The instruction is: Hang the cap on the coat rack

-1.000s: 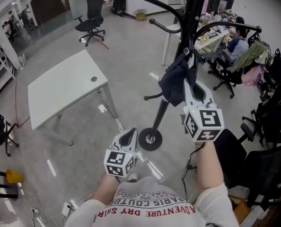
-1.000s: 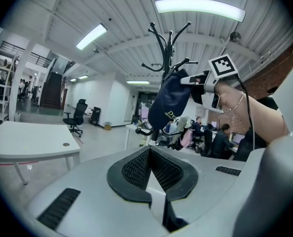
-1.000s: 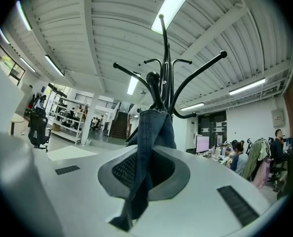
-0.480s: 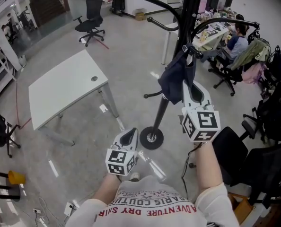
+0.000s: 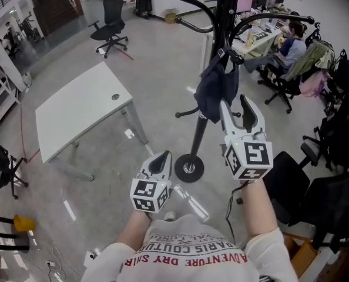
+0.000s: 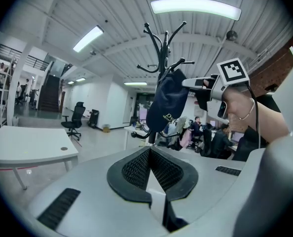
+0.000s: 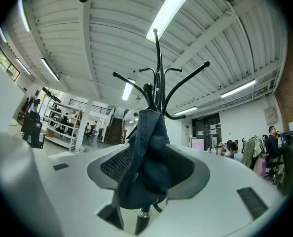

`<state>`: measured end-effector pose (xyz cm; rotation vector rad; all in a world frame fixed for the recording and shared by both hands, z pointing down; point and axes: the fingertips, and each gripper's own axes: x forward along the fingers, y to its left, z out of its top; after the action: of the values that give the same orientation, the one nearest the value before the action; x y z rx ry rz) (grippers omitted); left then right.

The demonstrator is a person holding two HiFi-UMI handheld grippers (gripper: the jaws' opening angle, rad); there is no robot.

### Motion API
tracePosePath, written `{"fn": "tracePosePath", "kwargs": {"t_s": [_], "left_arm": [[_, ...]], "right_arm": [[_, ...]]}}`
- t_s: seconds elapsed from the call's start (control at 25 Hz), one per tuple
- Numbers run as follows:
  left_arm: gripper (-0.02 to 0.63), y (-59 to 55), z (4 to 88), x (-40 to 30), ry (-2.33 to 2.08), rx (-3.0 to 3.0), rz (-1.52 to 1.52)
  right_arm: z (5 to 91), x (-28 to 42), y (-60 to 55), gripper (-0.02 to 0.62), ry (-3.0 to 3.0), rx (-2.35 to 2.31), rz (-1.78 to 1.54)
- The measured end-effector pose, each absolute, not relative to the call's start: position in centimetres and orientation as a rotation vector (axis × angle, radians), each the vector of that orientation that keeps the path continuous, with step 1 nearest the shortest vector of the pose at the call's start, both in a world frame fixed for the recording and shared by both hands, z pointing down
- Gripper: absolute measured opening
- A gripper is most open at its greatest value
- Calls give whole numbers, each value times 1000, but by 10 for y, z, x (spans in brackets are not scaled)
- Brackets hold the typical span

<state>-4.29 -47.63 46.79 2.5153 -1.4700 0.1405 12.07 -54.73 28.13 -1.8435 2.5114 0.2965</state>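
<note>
A dark blue cap [image 5: 217, 90] hangs from a hook of the black coat rack [image 5: 224, 7], whose round base [image 5: 189, 170] stands on the floor. My right gripper [image 5: 234, 103] is just below and behind the cap. Its jaws have just been opening and now stand open, one on each side of the hanging cloth, without pressing it. In the right gripper view the cap [image 7: 144, 157] droops between the spread pads under the rack's arms [image 7: 156, 83]. My left gripper [image 5: 161, 159] is lower left, shut and empty. The left gripper view shows the cap [image 6: 168, 100] on the rack [image 6: 162, 43].
A white table [image 5: 74, 107] stands to the left, with a black office chair [image 5: 111, 19] beyond it. People sit at desks [image 5: 292, 43] at the upper right. Black chairs and bags [image 5: 333, 140] crowd the right edge.
The right gripper's jaws, shut on the cap before, have spread apart. The cap stays hanging on the rack. The left gripper has hardly moved.
</note>
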Motion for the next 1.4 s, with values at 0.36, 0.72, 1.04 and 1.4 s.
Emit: {"fn": "tracePosePath", "kwargs": {"t_s": [0.36, 0.72, 1.04, 1.4], "left_arm": [[5, -475, 465, -19, -1429, 2540, 118], [5, -468, 450, 2, -1404, 2603, 109], [5, -456, 441, 5, -1419, 2638, 116], [5, -447, 439, 0, -1470, 2617, 102]], "right_arm": [[318, 138, -511, 173, 2543, -1836, 306], [378, 146, -477, 40, 2572, -1879, 54], [422, 137, -449, 23, 2586, -1877, -14], [438, 122, -433, 20, 2657, -1804, 2]]}}
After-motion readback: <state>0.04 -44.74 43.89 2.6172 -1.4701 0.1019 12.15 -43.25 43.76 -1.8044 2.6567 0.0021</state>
